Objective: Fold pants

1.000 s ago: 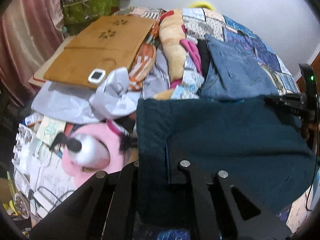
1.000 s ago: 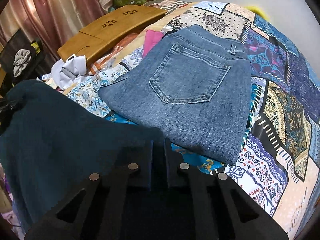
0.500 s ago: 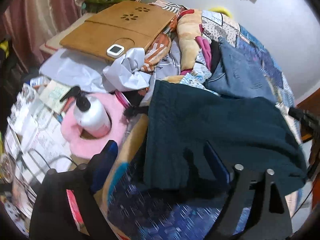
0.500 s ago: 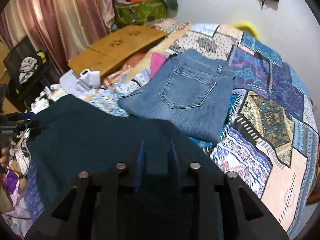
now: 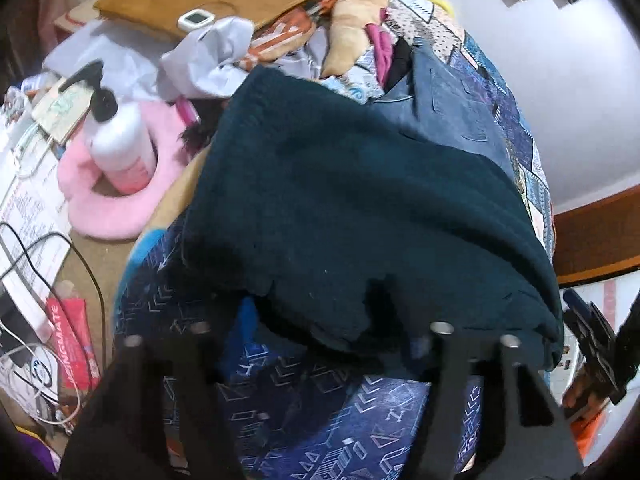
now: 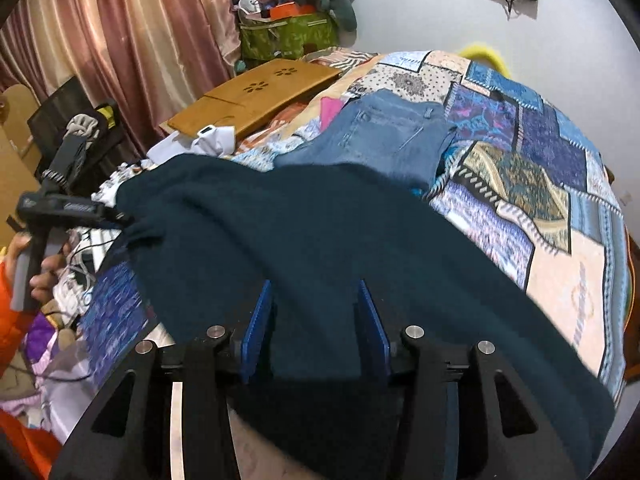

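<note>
Teal pants point(image 6: 320, 240) lie between the right gripper's point(image 6: 316, 320) opening jaws, apparently unpinched, tilted downward.

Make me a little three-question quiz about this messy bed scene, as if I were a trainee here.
1. True or false: the blue jeans lie on the patchwork quilt beyond the dark teal pants.
2. Which stands inside the pink fluffy ring? A) white pump bottle B) toothpaste tube C) small clock
3. Fill in: in the right wrist view, the right gripper has its two blue pads apart with ____ cloth between them.

Key: 1 true; 2 A; 3 teal. The right gripper's jaws are opening; the left gripper, over the pants' near edge, is closing.
</note>
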Available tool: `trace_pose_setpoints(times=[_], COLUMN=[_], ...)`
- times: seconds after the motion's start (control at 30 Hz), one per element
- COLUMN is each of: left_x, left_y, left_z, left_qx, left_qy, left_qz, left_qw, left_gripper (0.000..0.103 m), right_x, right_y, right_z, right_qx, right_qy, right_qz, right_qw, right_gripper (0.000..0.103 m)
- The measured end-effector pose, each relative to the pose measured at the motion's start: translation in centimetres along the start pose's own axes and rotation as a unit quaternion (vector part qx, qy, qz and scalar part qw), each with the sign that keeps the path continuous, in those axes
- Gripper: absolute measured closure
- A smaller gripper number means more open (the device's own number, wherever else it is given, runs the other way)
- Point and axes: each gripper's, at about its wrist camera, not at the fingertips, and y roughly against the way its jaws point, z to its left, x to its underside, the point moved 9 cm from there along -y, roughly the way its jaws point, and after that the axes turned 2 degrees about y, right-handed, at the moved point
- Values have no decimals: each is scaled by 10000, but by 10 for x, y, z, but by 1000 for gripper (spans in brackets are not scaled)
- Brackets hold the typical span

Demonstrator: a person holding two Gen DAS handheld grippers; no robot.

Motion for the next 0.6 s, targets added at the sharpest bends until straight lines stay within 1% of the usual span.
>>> trace_pose_setpoints(times=[0.03, 0.07, 0.1, 0.13, 0.27, 0.37, 0.43, 0.47, 0.53, 0.57, 0.6], left_x=[-2, -4, -4, -5, -9, -12, -16, -18, -21, -22, -24], left_y=[2, 5, 9, 11, 28, 41, 49, 54, 65, 70, 74], left_z=[-2, -5, -11, -14, -24, -31, -33, -35, -38, -39, -39], left_qx=[-152, -280, -358, -420, -831, -974, -1001, -1000, -983, -978, -1004], left_qy=[-119, -264, -430, -526, -1011, -1231, -1310, -1337, -1392, -1424, -1457], left_qz=[-131, -238, -353, -437, -898, -1121, -1246, -1317, -1444, -1509, -1582], left_qw=[9997, 9990, 9978, 9968, 9873, 9812, 9784, 9771, 9747, 9733, 9714], left_gripper=[64, 68, 75, 78, 82, 84, 84, 85, 85, 85, 85], right_x=[3, 4, 6, 7, 3, 3, 0, -2, -5, -5, -6], right_y=[1, 2, 2, 0, -19, -37, -48, -50, -49, -46, -43], right_z=[5, 10, 14, 20, 38, 46, 49, 51, 55, 57, 59], right_qx=[-58, -109, -139, -194, -231, -263, -168, -170, -186, -233, -254], right_qy=[28, 85, 132, 242, 695, 898, 1076, 1119, 1143, 1145, 1146], right_qz=[10, 12, 8, 23, 189, 362, 395, 364, 374, 372, 338], right_qw=[10000, 9999, 9998, 9995, 9971, 9950, 9933, 9929, 9926, 9924, 9925], right_gripper=[62, 62, 62, 62, 62, 62, 63, 75, 89, 93, 94])
